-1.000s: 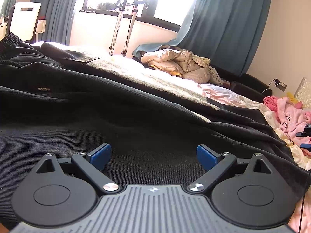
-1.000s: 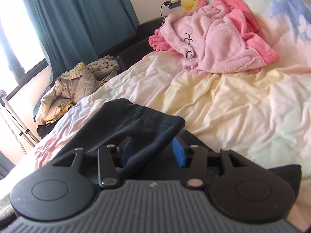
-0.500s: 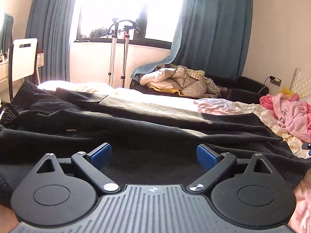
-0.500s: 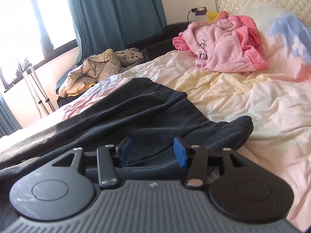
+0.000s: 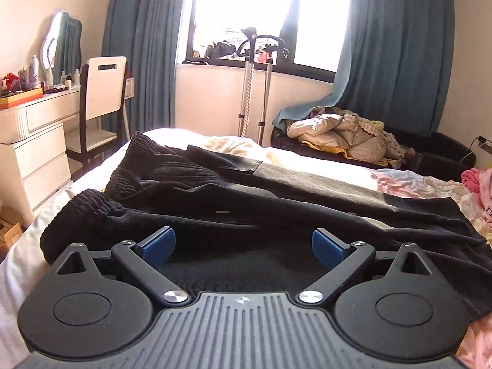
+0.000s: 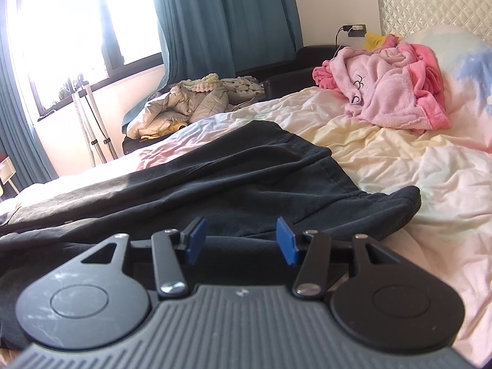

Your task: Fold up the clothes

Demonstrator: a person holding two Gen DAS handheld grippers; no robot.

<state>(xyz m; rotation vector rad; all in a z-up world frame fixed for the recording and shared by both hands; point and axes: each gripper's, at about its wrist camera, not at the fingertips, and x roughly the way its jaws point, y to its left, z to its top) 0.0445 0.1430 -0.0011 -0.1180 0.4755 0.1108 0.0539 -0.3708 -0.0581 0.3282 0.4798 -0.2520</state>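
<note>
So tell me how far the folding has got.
Done: the black trousers lie spread lengthwise on the bed, legs roughly side by side. In hand: nothing; the left gripper is wide open, the right gripper's jaws are opening, both empty above the cloth. Left: every actual fold, plus the pink robe in a heap.

Bright daylight, harsh backlight from the window

The window point(image 5: 264, 21) is blown out to white in both views, sun striping the bed point(image 5: 307, 160); the black trousers point(image 5: 246, 203) lose detail in shadow. Fisheye bending curves the curtains point(image 6: 227, 21), corners vignetted dark.
</note>
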